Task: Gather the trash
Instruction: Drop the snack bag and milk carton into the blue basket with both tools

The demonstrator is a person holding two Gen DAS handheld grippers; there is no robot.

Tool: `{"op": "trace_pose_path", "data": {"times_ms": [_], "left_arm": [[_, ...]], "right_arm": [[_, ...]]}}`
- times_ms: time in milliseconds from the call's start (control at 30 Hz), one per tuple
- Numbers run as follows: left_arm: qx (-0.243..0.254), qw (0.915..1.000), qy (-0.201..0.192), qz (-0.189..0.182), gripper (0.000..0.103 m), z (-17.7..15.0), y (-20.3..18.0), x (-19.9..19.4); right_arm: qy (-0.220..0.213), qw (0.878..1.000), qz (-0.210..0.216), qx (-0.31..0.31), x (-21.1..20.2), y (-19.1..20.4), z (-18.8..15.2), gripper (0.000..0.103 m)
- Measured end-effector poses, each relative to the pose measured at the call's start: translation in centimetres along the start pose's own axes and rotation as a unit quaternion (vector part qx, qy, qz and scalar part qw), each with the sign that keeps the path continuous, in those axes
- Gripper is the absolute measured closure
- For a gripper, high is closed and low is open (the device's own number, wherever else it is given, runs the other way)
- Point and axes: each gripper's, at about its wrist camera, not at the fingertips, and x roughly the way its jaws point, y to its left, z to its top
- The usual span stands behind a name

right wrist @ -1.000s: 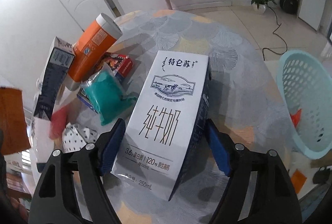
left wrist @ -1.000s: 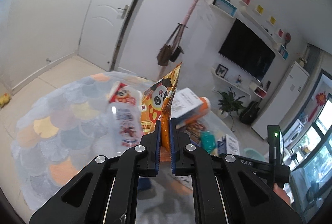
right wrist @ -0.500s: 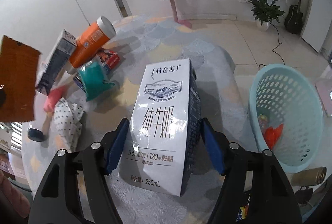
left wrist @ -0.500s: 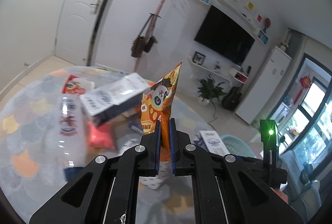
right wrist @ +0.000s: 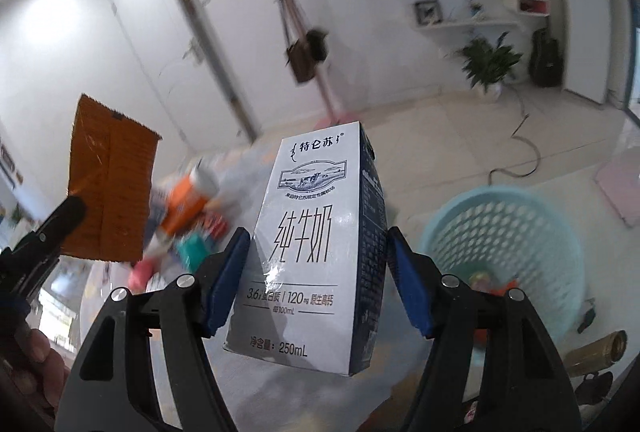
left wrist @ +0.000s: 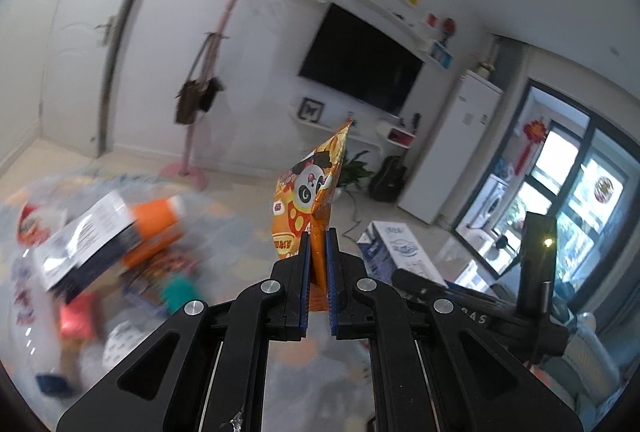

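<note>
My left gripper (left wrist: 318, 244) is shut on the lower edge of an orange panda-print snack bag (left wrist: 308, 192), which stands upright above the fingers. In the right wrist view the same bag (right wrist: 108, 188) hangs at the left, back side showing. My right gripper (right wrist: 317, 236) is shut on a white and dark-blue 250 mL milk carton (right wrist: 312, 256), pads pressed on both sides, carried in the air. That carton (left wrist: 394, 248) also shows at the right of the left wrist view. A light-blue perforated basket (right wrist: 520, 232) stands on the floor to the right, with some wrappers inside.
Blurred litter lies on the round patterned table: an orange bottle (left wrist: 154, 232), another carton (left wrist: 84, 248), a teal packet (left wrist: 180, 292) and a pink piece (left wrist: 78, 316). A gold can (right wrist: 596, 348) lies on the floor by the basket. A pink coat stand (left wrist: 192, 168) is beyond the table.
Both grippers have risen and swung away from the table. The milk carton has come off the tabletop, and the snack bag has moved across toward the right gripper's side. The basket looks nearer.
</note>
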Motion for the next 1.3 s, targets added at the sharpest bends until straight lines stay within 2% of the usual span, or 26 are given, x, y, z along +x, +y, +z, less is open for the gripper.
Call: {"op": "trace_pose_path", "data": {"times_ms": [133, 300, 467, 667, 800, 833, 867, 900, 933, 1100, 1200, 1300], "left_arm": [[0.024, 0.9995, 0.006, -0.022, 0.098, 0.7, -3.4, 2.8], [0.031, 0.9969, 0.049, -0.054, 0.098, -1.0, -6.6, 8.6], [0.029, 0.9904, 0.115, -0.070, 0.098, -4.4, -8.0, 15.1], [0.023, 0.9789, 0.184, -0.085, 0.098, -7.9, -7.6, 19.9], [0.017, 0.9757, 0.201, -0.085, 0.097, -8.9, -7.0, 21.3], [0.017, 0.9755, 0.202, -0.086, 0.093, -8.9, -7.1, 21.4], [0.021, 0.9756, 0.202, -0.083, 0.088, -9.1, -7.0, 21.2], [0.023, 0.9757, 0.203, -0.080, 0.071, -9.1, -7.1, 21.2], [0.025, 0.9765, 0.200, -0.076, 0.062, -9.0, -7.2, 21.2], [0.029, 0.9800, 0.183, -0.072, 0.060, -8.0, -7.0, 19.6], [0.032, 0.9833, 0.166, -0.066, 0.053, -7.4, -6.6, 18.2], [0.028, 0.9860, 0.152, -0.062, 0.051, -6.6, -6.0, 16.7]], "right_arm": [[-0.038, 0.998, -0.038, 0.025, -2.4, -4.1, 1.4, 0.038], [-0.041, 0.994, -0.072, 0.071, -2.7, -9.9, 1.2, 0.038], [-0.012, 0.987, -0.104, 0.122, -0.3, -15.6, -0.4, 0.038], [0.025, 0.980, -0.123, 0.153, 2.5, -19.0, -2.1, 0.038], [0.042, 0.976, -0.131, 0.166, 3.7, -20.0, -2.9, 0.037], [0.046, 0.975, -0.133, 0.169, 4.0, -20.3, -3.0, 0.036], [0.049, 0.975, -0.135, 0.171, 4.2, -20.6, -3.0, 0.036], [0.051, 0.974, -0.140, 0.173, 4.3, -20.8, -3.1, 0.036], [0.054, 0.973, -0.142, 0.174, 4.3, -20.9, -3.2, 0.036], [0.055, 0.975, -0.130, 0.171, 3.9, -20.4, -3.4, 0.036], [0.047, 0.978, -0.126, 0.160, 3.4, -19.5, -3.1, 0.036], [0.034, 0.982, -0.116, 0.145, 2.8, -18.1, -2.7, 0.036]]}}
